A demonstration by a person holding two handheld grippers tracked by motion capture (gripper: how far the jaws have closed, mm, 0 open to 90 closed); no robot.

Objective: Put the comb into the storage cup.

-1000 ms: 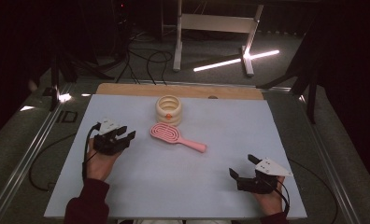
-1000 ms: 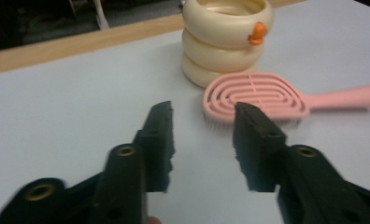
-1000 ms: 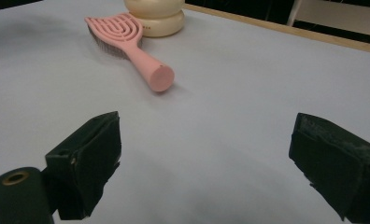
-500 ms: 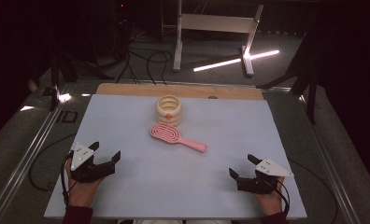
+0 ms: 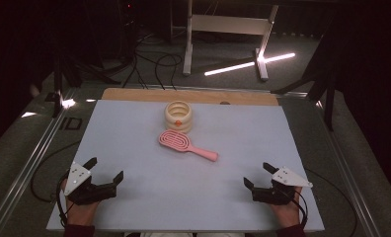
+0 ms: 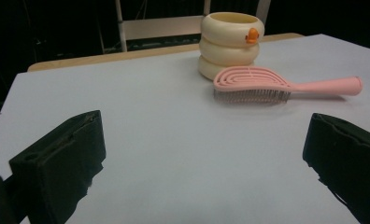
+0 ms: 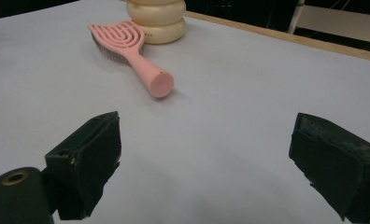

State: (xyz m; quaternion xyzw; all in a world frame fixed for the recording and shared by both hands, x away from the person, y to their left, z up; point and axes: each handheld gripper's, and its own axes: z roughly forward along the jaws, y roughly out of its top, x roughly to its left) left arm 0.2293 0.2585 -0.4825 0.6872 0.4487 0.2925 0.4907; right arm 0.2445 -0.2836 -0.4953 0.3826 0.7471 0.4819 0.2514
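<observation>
A pink hairbrush (image 5: 186,145) lies flat in the middle of the white table (image 5: 134,207), its handle pointing right and toward me. Just behind it stands a cream ringed cup (image 5: 178,115) with a small orange mark. My left gripper (image 5: 105,168) rests near the front left corner, well short of the brush. Its jaws have just been opening and now stand open with nothing between them. In the left gripper view the brush (image 6: 272,85) and cup (image 6: 230,44) lie ahead of that gripper (image 6: 204,123). My right gripper (image 5: 257,175) sits open at the front right, and the brush handle (image 7: 148,74) points toward it (image 7: 206,126).
A wooden strip (image 5: 134,94) borders the table's far edge. Behind the table stands a white metal frame (image 5: 228,29), with cables on the floor and a bright light strip (image 5: 248,64). Metal rails run along both sides of the table.
My left hand has drawn back from beside the brush toward the front left corner, and its jaws have spread wider. The right gripper, brush and cup have not moved.
</observation>
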